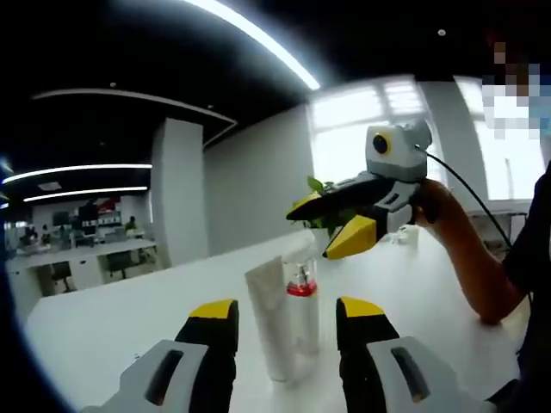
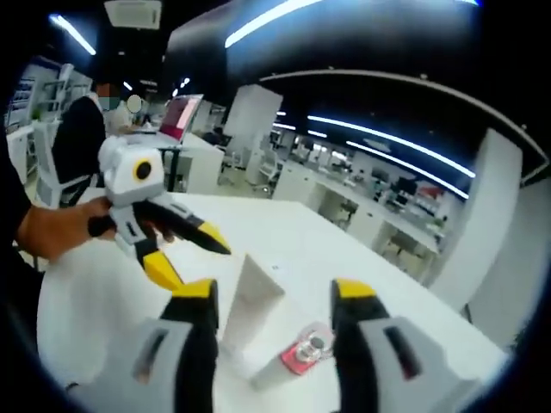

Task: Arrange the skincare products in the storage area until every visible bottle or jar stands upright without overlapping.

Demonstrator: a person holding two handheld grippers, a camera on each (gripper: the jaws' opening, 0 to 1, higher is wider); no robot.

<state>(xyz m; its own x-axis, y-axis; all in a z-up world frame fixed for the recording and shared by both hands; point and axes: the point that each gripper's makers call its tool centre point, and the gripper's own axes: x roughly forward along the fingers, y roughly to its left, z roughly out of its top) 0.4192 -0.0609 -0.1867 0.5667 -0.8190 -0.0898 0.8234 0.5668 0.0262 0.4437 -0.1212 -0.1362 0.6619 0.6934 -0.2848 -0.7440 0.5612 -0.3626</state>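
Note:
A white tube [image 1: 269, 320] stands on the white table [image 1: 112, 318] with its crimped end up. Touching its right side is a clear bottle with a red collar [image 1: 302, 303], also upright. Both stand ahead of my left gripper [image 1: 288, 320], whose yellow-tipped jaws are open on either side of them. My right gripper [image 1: 329, 222] hangs open just above and behind the bottle, held by a hand. The right gripper view looks down on the tube [image 2: 250, 308] and the bottle [image 2: 303, 351] between the open jaws of my right gripper [image 2: 274, 301]; my left gripper [image 2: 189, 254] is open to their left.
A green plant [image 1: 317, 185] and a small white cup [image 1: 405, 234] stand at the far side of the table. The person's forearm [image 1: 469, 258] reaches over its right part. Office desks [image 2: 370, 215] and a pillar [image 1: 176, 194] lie beyond the table.

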